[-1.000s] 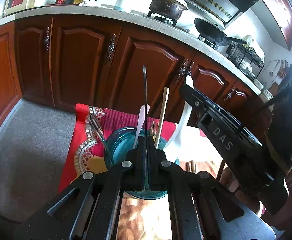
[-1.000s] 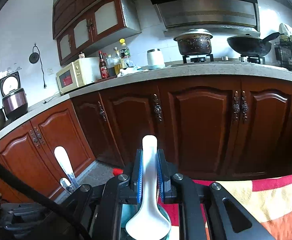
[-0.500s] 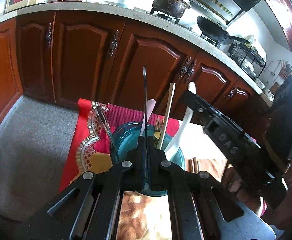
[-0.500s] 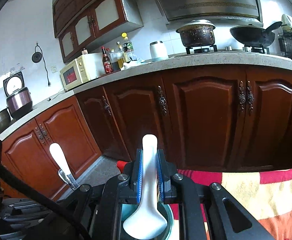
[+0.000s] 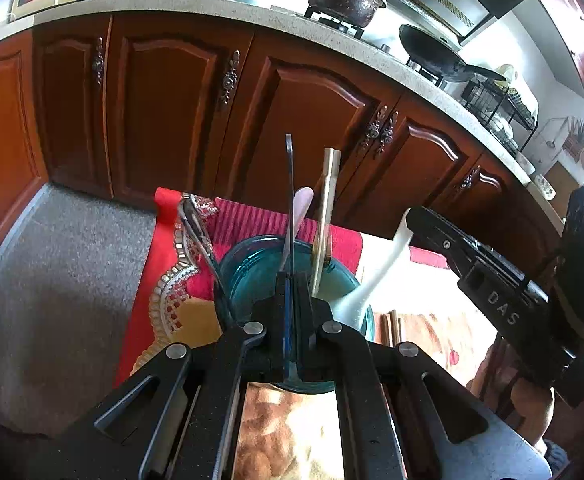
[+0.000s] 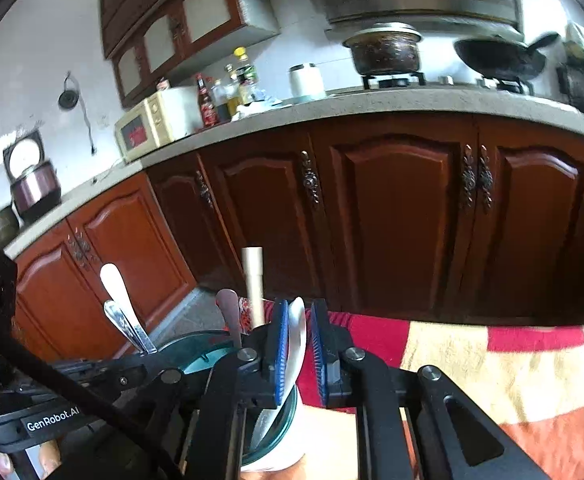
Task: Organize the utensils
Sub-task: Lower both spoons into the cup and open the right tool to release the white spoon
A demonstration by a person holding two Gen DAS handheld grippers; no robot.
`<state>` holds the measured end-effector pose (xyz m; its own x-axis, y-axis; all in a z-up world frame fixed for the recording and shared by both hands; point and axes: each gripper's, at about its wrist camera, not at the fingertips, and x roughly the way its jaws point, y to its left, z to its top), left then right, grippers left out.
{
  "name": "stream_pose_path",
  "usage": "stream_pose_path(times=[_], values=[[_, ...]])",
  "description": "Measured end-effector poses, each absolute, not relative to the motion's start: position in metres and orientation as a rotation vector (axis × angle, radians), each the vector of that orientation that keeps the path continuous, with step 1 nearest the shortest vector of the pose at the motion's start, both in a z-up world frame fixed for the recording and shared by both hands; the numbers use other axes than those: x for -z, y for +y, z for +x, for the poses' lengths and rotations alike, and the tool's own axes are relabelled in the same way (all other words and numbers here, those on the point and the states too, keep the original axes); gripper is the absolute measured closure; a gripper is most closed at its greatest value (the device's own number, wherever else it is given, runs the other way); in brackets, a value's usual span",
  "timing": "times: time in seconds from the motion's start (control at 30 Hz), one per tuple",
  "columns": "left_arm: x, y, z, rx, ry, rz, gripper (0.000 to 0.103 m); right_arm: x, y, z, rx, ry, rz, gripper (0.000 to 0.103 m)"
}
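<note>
One red cloth (image 5: pixel 251 224) covers my table; brown cabinets (image 5: pixel 163 92) at 12 o'clock. Left gripper (image 5: pixel 290 292) clamps flat metal utensil (image 5: pixel 289 184) over teal jar (image 5: pixel 247 256). Right gripper (image 6: pixel 298 308) jaws closing, white spoon (image 6: pixel 296 336) between them.

Both handheld grippers are matte black plastic with angular, slotted arms and round silver screws at the pivots. The left gripper (image 5: pixel 290 312) has black fingers; seen from the right wrist view, its body carries white "GenRobot.AI" lettering and a thick black cable. The right gripper (image 6: pixel 298 344) has blue ribbed pads (image 6: pixel 280 344) on its fingers, and its side reads "DAS" in pale letters.
</note>
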<state>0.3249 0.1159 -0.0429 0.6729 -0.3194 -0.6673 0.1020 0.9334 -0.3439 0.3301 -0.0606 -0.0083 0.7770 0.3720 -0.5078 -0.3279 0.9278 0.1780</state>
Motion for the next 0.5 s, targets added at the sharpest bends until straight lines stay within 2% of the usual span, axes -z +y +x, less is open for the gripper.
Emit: stream_pose_path(times=[0.17,0.5], values=[[0.044,0.115,0.325,0.239,0.804,-0.284,0.102,0.011,-0.049,0.332,-0.409,0.587,0.008,0.094],[0.057,0.116,0.329,0.241,0.835,-0.296,0.102,0.025,-0.047,0.332,-0.397,0.636,0.037,0.094]])
